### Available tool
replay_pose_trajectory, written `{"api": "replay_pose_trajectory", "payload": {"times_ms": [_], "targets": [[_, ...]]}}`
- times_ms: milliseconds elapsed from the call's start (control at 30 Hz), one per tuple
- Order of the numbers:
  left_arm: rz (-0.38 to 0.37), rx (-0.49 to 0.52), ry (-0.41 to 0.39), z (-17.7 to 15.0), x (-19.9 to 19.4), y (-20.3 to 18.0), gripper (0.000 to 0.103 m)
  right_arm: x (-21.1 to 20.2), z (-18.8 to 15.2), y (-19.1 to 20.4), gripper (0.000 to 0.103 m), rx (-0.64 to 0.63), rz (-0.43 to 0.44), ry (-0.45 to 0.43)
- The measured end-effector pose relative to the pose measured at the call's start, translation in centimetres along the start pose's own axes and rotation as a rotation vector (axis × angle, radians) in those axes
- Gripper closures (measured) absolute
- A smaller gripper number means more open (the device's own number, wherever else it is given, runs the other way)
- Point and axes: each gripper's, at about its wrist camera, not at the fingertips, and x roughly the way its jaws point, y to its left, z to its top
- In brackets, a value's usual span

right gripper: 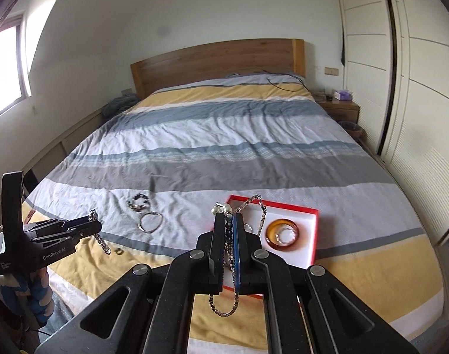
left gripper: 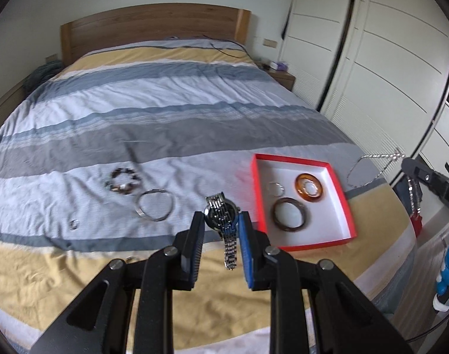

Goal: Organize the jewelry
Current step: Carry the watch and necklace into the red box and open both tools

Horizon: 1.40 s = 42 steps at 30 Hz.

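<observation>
On the striped bedspread (left gripper: 112, 112), far left, a small ring (left gripper: 73, 224) lies alone. Right of it, a dark beaded bracelet (left gripper: 123, 180), then a thin silver bangle (left gripper: 155, 205) just beside it, near but apart.

Centre: left gripper (left gripper: 220, 224), jaws narrowed onto a silver wristwatch (left gripper: 218, 209). Dial sits between the fingertips; the metal link band hangs down between the pads, clear of the bed. Right wrist view shows a gold ring (right gripper: 118, 251) on the yellow stripe, below that gripper.

Right of centre: red-rimmed box (left gripper: 255, 188), white inside, resting on the bedspread. In it, a thin wire hoop (left gripper: 276, 189), a dark bangle (left gripper: 289, 214), an amber bangle (left gripper: 309, 189) with a small clear ring inside it.

Far right: right gripper (right gripper: 229, 221), jaws nearly closed, pinching a silver chain necklace (right gripper: 253, 206). One loop arches over the box; another dangles below the jaws. Pale beads (right gripper: 223, 208) sit at the fingertips.
</observation>
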Motion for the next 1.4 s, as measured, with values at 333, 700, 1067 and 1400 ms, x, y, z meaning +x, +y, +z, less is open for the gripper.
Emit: {"api": "replay_pose_trajectory", "payload": {"times_ms": [333,700,1067,1400], "targets": [[-0.058,0.114,0.109,2.5,12.2,-7.5,0.081,8.6,-3.3,-7.0,0.098,0.089,-0.023,0.103],[-0.076,0.135,0.235,-1.2,19.9,-9.2,0.081,16.5,-7.8,-9.7,0.098,0.152,0.006,0.210],[-0.080,0.106,0.246,-3.0,20.2,-8.9,0.080,17.3,-10.3,-9.9,0.097,0.173,-0.016,0.259],[-0.126,0.066,0.267,-2.6,17.7,-8.5,0.071,14.4,-9.7,-10.2,0.078,0.178,-0.065,0.237]]}}
